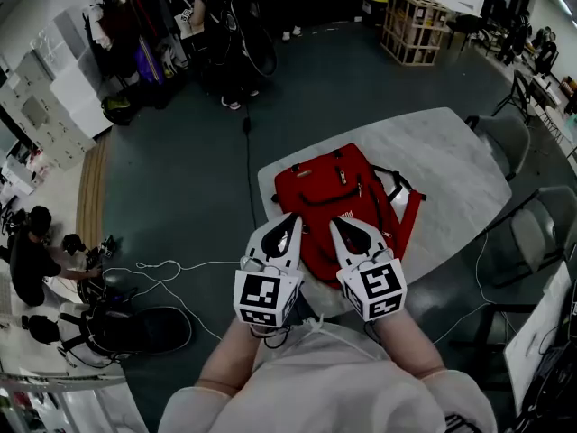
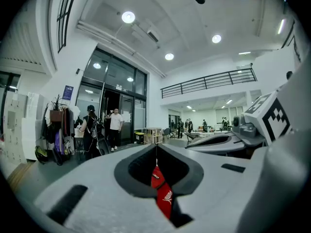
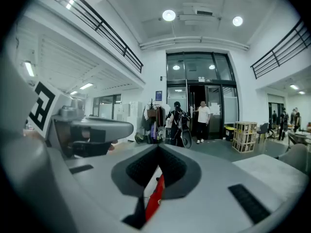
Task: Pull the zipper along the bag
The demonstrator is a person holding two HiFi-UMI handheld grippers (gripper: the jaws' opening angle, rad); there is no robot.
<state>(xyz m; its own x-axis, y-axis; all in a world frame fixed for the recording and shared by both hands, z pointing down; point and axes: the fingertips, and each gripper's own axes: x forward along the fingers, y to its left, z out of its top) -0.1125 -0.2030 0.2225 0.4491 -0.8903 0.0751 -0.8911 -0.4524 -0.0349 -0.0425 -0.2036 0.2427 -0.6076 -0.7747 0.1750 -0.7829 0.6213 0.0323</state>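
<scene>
Bag (image 1: 335, 188) first: a red backpack, lying flat on the pale surface (image 1: 442, 152) toward its near left corner, with its straps (image 1: 407, 201) trailing off to the right. The person stands at the near edge and holds both tools side by side over the near end of the bag, tips pointing away.

The left tongs (image 1: 290, 216) hang over the bag's near left part, and the right tongs (image 1: 335, 222) sit just beside them, over its near middle. From above I cannot tell whether either tip touches the fabric.

In the left gripper view the left tongs (image 2: 156, 147) are closed tip to tip with nothing pinched between them. The bag (image 2: 163, 194) shows only as a red strip with a white logo, seen through the hollow behind the tips. In the right gripper view the right tongs (image 3: 158, 147) are closed the same way and also hold nothing. There a sliver of the bag (image 3: 154, 200) shows below them, next to a bit of pale surface.

Grey chairs (image 1: 507, 138) stand at the surface's right side. A wooden crate (image 1: 415, 25) stands far off, and a white cable (image 1: 162, 273) loops over the dark floor (image 1: 180, 188) to the left.
</scene>
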